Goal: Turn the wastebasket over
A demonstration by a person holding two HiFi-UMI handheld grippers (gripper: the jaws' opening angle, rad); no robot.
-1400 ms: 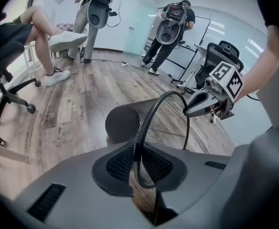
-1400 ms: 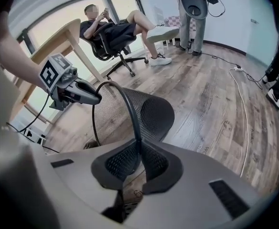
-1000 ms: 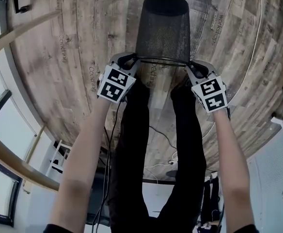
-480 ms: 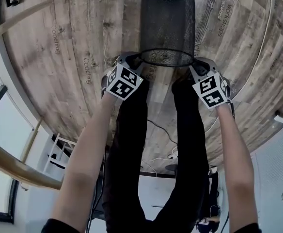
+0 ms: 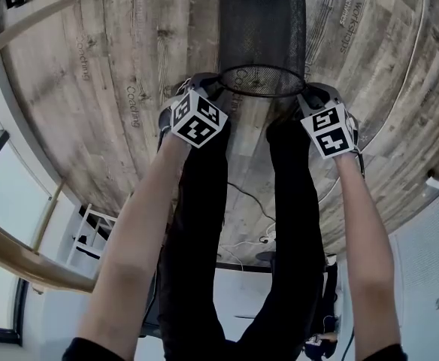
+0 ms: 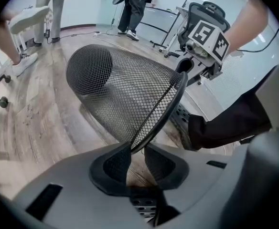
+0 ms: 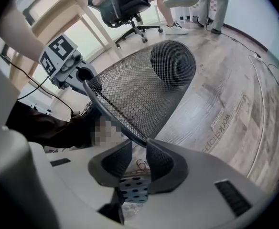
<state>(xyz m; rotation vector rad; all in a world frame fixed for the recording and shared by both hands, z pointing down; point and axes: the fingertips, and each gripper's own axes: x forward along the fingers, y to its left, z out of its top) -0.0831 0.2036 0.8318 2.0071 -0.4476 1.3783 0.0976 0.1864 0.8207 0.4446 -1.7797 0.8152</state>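
**Wastebasket on its side, rim between two loosened grippers**

The black mesh wastebasket (image 5: 263,28) is seen at 12 o'clock in the head view, above the wooden floor (image 5: 114,66). It is tipped onto its side. Its closed base is pointed toward 12 o'clock, away from the person, and its open mouth is turned toward 6 o'clock. Whether its lower wall is resting on the boards cannot be told.

The round rim (image 5: 263,81) is approached from both sides. The left hand-held gripper (image 6: 135,150) is placed at the rim's 9 o'clock and the right hand-held gripper (image 7: 139,148) at its 3 o'clock. Both are pointed steeply downward.

In the left gripper view the jaws are seen slightly apart, having just been opening. The rim wire is caught between their tips, with a gap left beside it. The same is shown in the right gripper view, where the rim crosses the mouth of the parted jaws. Both hand-held grippers are therefore read as released rather than clenched.

The person's black trousers (image 5: 204,224) are seen between the forearms at 6 o'clock, with a thin cable (image 5: 253,209) lying on the floor between the legs. An office chair (image 7: 123,6) is visible at 12 o'clock in the right gripper view.
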